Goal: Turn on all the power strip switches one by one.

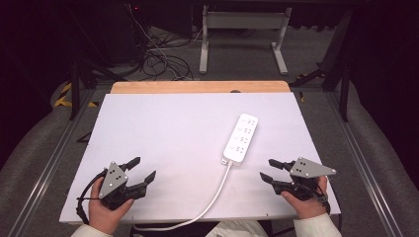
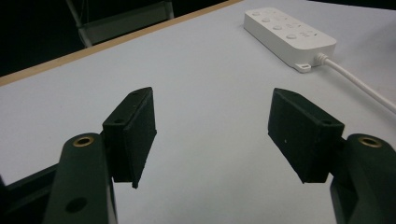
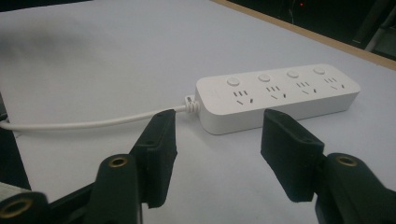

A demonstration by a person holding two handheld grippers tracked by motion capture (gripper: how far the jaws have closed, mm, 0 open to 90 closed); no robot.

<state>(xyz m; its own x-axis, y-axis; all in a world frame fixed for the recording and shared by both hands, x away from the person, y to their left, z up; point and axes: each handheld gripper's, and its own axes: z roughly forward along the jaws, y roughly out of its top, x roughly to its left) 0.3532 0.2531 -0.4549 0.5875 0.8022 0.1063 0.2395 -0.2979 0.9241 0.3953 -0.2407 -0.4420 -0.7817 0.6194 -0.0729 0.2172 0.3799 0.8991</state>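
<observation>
A white power strip (image 1: 241,138) with several sockets and round buttons lies right of the table's middle, its white cable (image 1: 212,197) running off the front edge. My left gripper (image 1: 142,170) rests at the front left, open, with bare table between its jaws. My right gripper (image 1: 270,169) sits at the front right, open and empty, pointing left toward the strip's cable end. In the right gripper view the power strip (image 3: 275,95) lies just beyond my right gripper (image 3: 217,140). The left gripper view has the power strip (image 2: 288,33) far off at the upper right, past my left gripper (image 2: 212,123).
The white table top (image 1: 173,133) has a wooden strip (image 1: 197,87) along its far edge. Behind the table stand a grey metal frame (image 1: 242,29) and tangled cables (image 1: 158,54) on the floor. Metal rails (image 1: 54,158) run along both sides.
</observation>
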